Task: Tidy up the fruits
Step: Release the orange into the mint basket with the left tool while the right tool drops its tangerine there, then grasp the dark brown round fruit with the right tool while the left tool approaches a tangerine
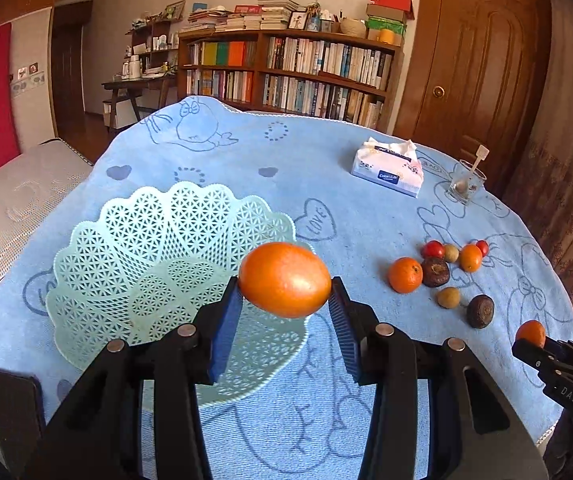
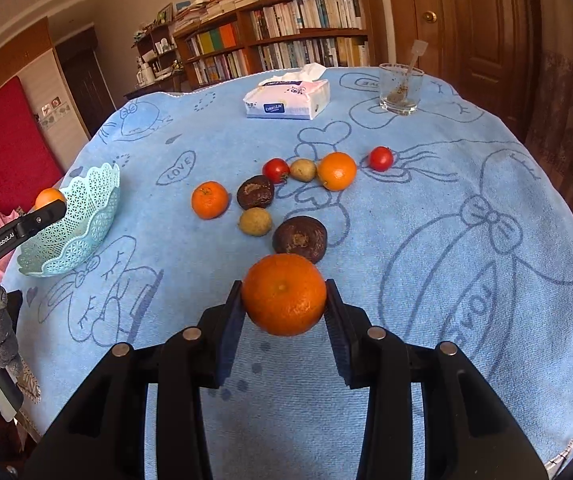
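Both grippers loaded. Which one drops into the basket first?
Left. The left gripper holds its orange at the empty basket; the right gripper holds its tangerine farther off.

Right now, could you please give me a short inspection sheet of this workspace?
Surface: blue towel with cartoon prints covers the table.
Job's things: empty mint basket; loose fruit: two oranges, two red, two tan, two dark brown.
Clutter: tissue pack; glass holding a spoon.
Grippers: left gripper shut on an orange beside the basket; right gripper shut on another orange.
Cables: nothing seen.
Surroundings: bookshelf, wooden door.
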### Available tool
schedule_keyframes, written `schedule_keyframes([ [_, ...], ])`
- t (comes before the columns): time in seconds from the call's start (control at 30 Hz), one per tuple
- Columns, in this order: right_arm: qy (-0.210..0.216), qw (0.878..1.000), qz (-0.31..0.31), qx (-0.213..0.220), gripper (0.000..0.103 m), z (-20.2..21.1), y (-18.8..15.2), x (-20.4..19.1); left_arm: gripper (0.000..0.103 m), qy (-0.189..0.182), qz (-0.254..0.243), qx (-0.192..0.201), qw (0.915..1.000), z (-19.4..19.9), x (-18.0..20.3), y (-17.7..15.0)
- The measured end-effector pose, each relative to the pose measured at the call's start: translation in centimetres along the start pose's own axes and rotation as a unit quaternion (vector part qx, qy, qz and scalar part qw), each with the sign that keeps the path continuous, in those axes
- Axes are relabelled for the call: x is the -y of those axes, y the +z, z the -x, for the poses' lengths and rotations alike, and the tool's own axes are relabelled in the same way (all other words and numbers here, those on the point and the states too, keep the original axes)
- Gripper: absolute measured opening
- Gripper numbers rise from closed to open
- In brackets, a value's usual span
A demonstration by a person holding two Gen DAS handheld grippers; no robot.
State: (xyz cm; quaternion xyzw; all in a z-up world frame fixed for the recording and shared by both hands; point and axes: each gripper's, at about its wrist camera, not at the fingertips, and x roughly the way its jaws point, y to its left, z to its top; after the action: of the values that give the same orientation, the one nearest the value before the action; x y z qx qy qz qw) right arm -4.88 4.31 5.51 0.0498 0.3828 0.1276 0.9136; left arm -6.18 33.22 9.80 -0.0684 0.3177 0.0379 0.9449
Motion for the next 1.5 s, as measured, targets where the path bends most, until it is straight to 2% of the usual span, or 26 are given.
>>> schedule_keyframes([
  [0.27,0.046,0.998,0.043,0.0,0.039,-1.5,2.2,-6.3,0.046,0.038,0.033,0.02,0.9985,1.3,-4.9,1.3],
  [0.33,0.056,0.997,0.052,-0.002,0.039,-1.9,2.6,-7.8,0.048,0.043,0.037,0.027,0.998,1.6,-5.8,1.5],
  [0.37,0.06,0.997,0.055,-0.004,0.04,-2.2,2.8,-8.4,0.053,0.044,0.04,0.031,0.9977,1.8,-6.2,1.7],
  [0.4,0.065,0.996,0.058,-0.006,0.04,-2.4,3.0,-9.1,0.068,0.046,0.046,0.035,0.9972,1.9,-6.6,1.8],
  [0.43,0.07,0.996,0.06,-0.007,0.04,-2.5,3.2,-9.8,0.08,0.05,0.053,0.042,0.9965,2.2,-7.1,1.9],
  [0.6,0.097,0.992,0.075,-0.011,0.04,-3.4,4.1,-13.0,0.096,0.065,0.072,0.066,0.9931,3.0,-9.1,2.4],
  [0.8,0.129,0.987,0.092,-0.015,0.04,-4.6,4.8,-16.9,0.1,0.079,0.075,0.094,0.9896,4.0,-10.0,3.2],
  [1.1,0.166,0.98,0.109,-0.015,0.043,-5.6,4.8,-21.0,0.1,0.072,0.092,0.087,0.9893,4.0,-10.6,3.2],
  [1.17,0.164,0.98,0.11,-0.008,0.054,-5.5,4.6,-21.2,0.1,0.073,0.095,0.086,0.989,3.9,-10.6,3.2],
  [1.5,0.146,0.987,0.073,-0.008,0.063,-5.5,4.5,-18.4,0.1,0.063,0.095,0.081,0.9902,3.3,-10.1,2.9],
])
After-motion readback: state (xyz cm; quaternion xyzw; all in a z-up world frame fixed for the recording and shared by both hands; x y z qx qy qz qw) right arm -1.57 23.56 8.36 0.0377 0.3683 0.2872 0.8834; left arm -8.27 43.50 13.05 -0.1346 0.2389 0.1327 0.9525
